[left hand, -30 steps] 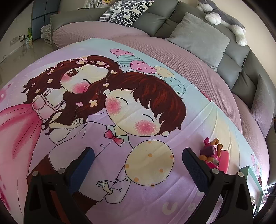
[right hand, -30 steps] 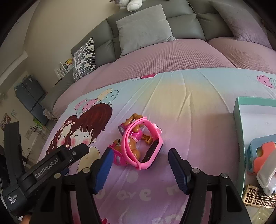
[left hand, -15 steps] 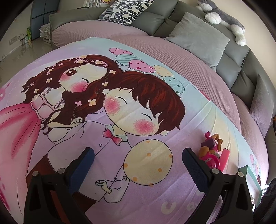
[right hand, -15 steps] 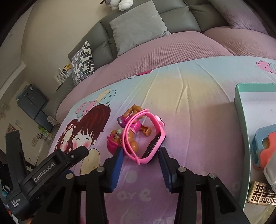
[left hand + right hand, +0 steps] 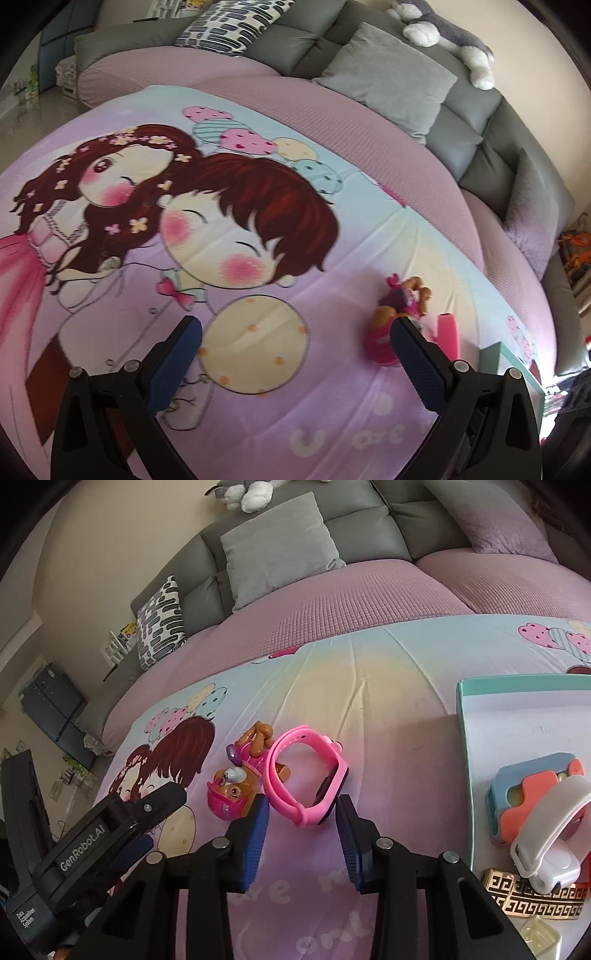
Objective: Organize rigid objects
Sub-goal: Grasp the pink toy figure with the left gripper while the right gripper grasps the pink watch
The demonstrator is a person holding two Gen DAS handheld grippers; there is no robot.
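A pink wrist watch [image 5: 306,775] lies on the cartoon bedspread, leaning against a brown and pink toy dog [image 5: 236,786]. My right gripper [image 5: 301,812] is partly closed, its blue pads either side of the watch's near strap end without pressing it. A teal-rimmed white tray [image 5: 463,738] at the right holds a blue and orange toy [image 5: 524,794] and a white watch [image 5: 554,830]. My left gripper [image 5: 295,343] is wide open and empty over the bedspread, the toy dog [image 5: 391,321] beside its right finger. The left gripper's body [image 5: 92,849] shows in the right wrist view.
A gold patterned box [image 5: 532,897] lies by the tray's front edge. Grey pillows [image 5: 280,550] and a patterned cushion [image 5: 160,624] line the grey headboard behind. A plush toy [image 5: 450,40] sits on top of it. A tray corner [image 5: 517,365] shows at the right of the left wrist view.
My right gripper has moved forward to the pink watch and narrowed its jaws around the strap end. The left gripper has drifted slightly right toward the toy dog, still open.
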